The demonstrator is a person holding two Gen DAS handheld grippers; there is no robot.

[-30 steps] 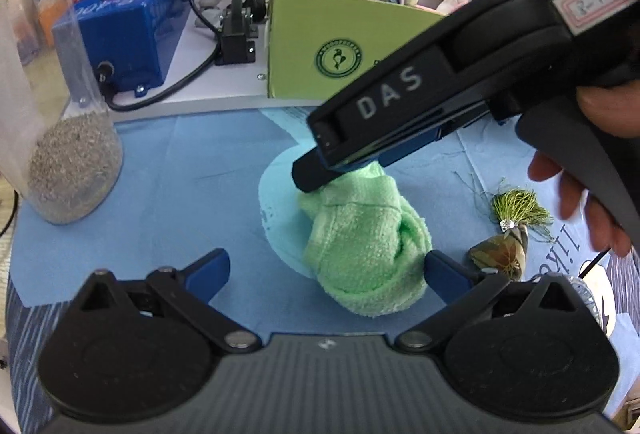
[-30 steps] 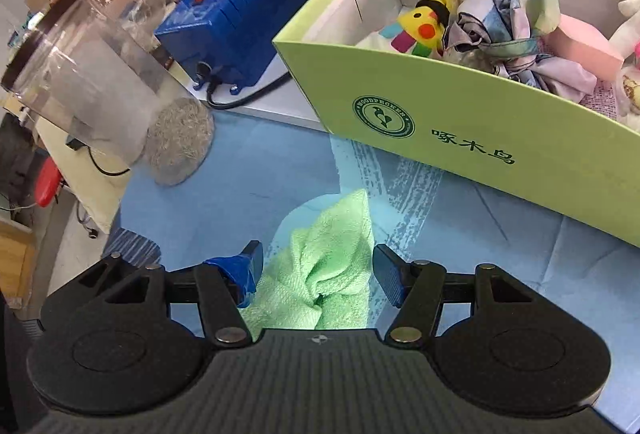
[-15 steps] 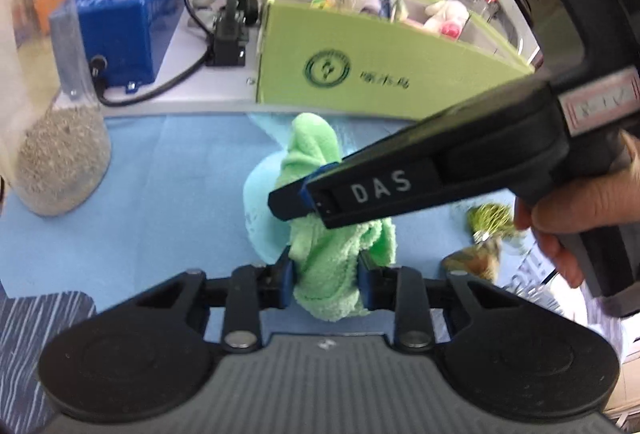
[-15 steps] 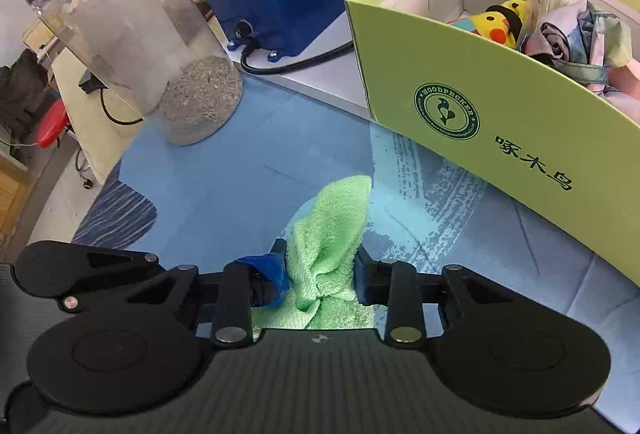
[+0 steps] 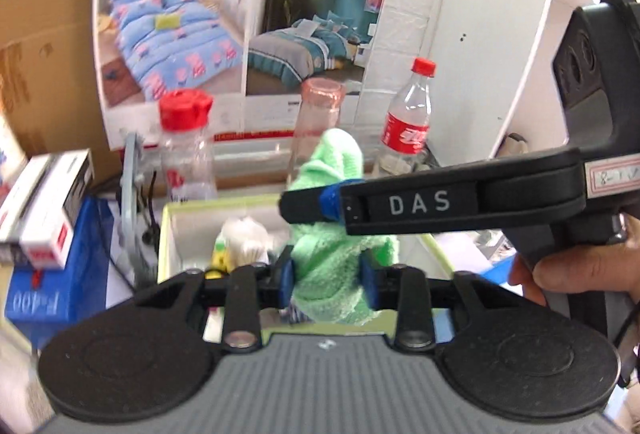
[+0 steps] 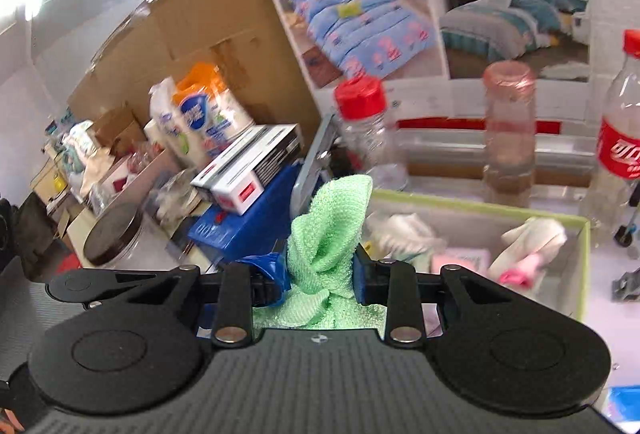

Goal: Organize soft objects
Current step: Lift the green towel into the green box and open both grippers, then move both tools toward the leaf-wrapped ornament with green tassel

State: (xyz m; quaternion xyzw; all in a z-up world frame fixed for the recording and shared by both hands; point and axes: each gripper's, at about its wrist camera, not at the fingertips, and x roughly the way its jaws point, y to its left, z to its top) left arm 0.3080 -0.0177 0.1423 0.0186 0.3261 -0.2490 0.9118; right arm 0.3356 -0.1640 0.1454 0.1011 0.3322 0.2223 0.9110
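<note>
- Green towel [image 5: 332,266] is hanging in the air between both tools, bunched into a rough upright roll whose long axis is running from the top fold down to a lower end that drops out of sight behind the tool bodies.
- Left hand-held gripper [image 5: 328,278] is bracketing the towel's lower part; its jaws have just been easing apart, and the blue pads are still lying against the cloth on either side.
- Right hand-held gripper [image 6: 320,276] is clamped tight on the towel [image 6: 328,234], pinching it into a twisted waist, and in the left view it is crossing over from the right, biting higher up the roll.
- A person's hand [image 5: 580,266] is wrapping the right tool's handle.
- Both grippers are already on the cloth, so neither is nearer; the relation that matters is towel to box.
- Green box [image 6: 520,212] is lying just ahead of and below the towel, its open top facing up, so the coming move looks like a short carry forward and a drop.
- Inside the box, soft things are already piling up: a white plush [image 6: 532,234], a pink piece [image 6: 460,258], and pale cloth [image 5: 244,234] near the left wall.
- Free room seems to be showing near the box's middle.
- Bottles [image 5: 408,122] are standing beyond the far wall, close enough to knock if the carry overshoots.
</note>
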